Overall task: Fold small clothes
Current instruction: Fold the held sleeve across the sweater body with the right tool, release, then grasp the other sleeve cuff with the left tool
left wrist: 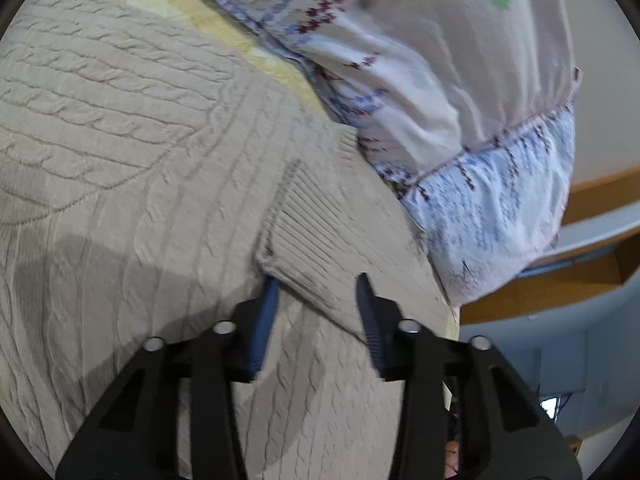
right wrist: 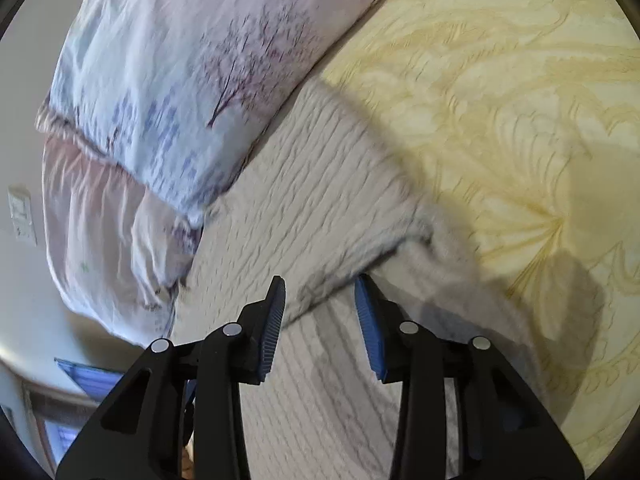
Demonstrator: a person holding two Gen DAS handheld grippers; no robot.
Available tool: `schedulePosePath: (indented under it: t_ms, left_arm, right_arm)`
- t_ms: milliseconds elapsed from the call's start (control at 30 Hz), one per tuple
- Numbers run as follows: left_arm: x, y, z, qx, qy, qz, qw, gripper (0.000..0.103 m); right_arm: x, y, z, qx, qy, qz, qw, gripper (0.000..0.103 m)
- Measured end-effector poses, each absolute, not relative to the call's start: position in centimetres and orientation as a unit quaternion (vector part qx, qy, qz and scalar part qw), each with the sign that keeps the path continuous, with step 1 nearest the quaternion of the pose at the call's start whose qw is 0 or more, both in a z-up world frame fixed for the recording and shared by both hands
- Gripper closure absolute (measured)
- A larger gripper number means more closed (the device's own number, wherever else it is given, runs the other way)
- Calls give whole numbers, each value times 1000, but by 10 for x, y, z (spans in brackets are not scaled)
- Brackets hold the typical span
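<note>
A beige cable-knit sweater [left wrist: 132, 152] lies spread on a bed. In the left wrist view a ribbed cuff of a folded-over sleeve [left wrist: 320, 248] lies just ahead of my left gripper [left wrist: 318, 284], whose jaws are open with the cuff's edge between the fingertips. In the right wrist view the sweater [right wrist: 320, 200] has a raised fold edge [right wrist: 372, 264] right at my right gripper [right wrist: 320, 284], whose jaws are open around that edge. Neither gripper is closed on the fabric.
A pale floral pillow [left wrist: 440, 80] lies against the sweater's far side; it also shows in the right wrist view [right wrist: 168, 92]. The yellow patterned bedspread [right wrist: 500, 100] extends to the right. A wooden bed frame [left wrist: 600, 192] and the wall lie beyond the pillow.
</note>
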State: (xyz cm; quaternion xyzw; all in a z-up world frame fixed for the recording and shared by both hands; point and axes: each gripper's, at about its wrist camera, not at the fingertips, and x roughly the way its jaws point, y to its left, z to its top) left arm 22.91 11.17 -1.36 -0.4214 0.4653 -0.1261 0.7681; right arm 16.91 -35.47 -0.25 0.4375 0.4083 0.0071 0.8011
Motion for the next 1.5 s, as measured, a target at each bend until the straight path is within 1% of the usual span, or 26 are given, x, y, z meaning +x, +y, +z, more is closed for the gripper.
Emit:
schedulePosePath:
  t_ms: [67, 133, 167, 200, 233, 367, 533, 567, 600, 633, 667, 700, 733, 767, 867, 1067, 1233, 1300, 1367, 1433, 1500]
  left_arm:
    - [233, 113, -17, -424, 468, -115, 767, 82]
    - [236, 114, -19, -423, 466, -111, 769, 88]
    - [238, 114, -19, -420, 464, -110, 772, 93]
    - [240, 113, -18, -414, 463, -110, 776, 94]
    - [241, 114, -15, -408, 460, -112, 781, 95]
    - [235, 118, -2, -383, 441, -115, 803, 95]
    - [233, 117, -12, -355, 464, -91, 806, 95]
    - [231, 117, -13, -352, 463, -93, 808, 93]
    - [229, 118, -12, -347, 462, -93, 811, 91]
    - [225, 120, -9, -343, 460, -90, 814, 86]
    - [220, 125, -5, -342, 458, -88, 816, 74]
    - [215, 129, -2, -345, 455, -91, 816, 67]
    - [207, 139, 3, -352, 449, -96, 815, 59]
    - [199, 150, 7, -357, 443, -98, 816, 54]
    - [169, 188, 17, -367, 418, -77, 827, 48]
    - [120, 281, 22, -391, 378, 32, 839, 47]
    - [101, 344, 9, -452, 354, 112, 811, 47]
    - [100, 359, 5, -470, 344, 130, 802, 48]
    - [102, 375, -1, -493, 330, 142, 793, 56]
    - [105, 384, -5, -515, 320, 140, 783, 60]
    - [106, 388, -7, -535, 312, 136, 773, 62]
  right_arm:
    - [169, -360, 0, 434, 394, -14, 810, 64]
    - [170, -363, 1, 436, 383, -26, 814, 69]
    - [172, -363, 0, 431, 380, -31, 818, 78]
    - [172, -367, -2, 426, 379, -33, 821, 90]
    - [171, -365, -1, 425, 371, -25, 826, 92]
    - [164, -351, 12, 401, 338, -26, 851, 94]
    - [170, -343, 2, 364, 373, -58, 851, 94]
    - [171, -340, 1, 355, 382, -63, 851, 92]
    - [168, -339, 1, 350, 382, -64, 853, 86]
    - [165, -338, 4, 342, 382, -68, 856, 81]
    - [162, -336, 8, 333, 381, -70, 860, 63]
    - [157, -335, 12, 327, 376, -71, 864, 44]
    - [153, -334, 15, 325, 368, -70, 868, 41]
    - [148, -332, 18, 319, 360, -70, 874, 41]
    - [139, -326, 23, 302, 349, -62, 885, 40]
    - [142, -305, 19, 290, 364, -7, 885, 39]
    - [140, -288, 18, 279, 370, 28, 886, 39]
    - [138, -285, 21, 272, 369, 35, 888, 39]
    - [137, -283, 22, 268, 366, 38, 890, 39]
    - [137, -282, 24, 263, 365, 39, 892, 39]
    - [137, -281, 24, 260, 366, 38, 893, 39]
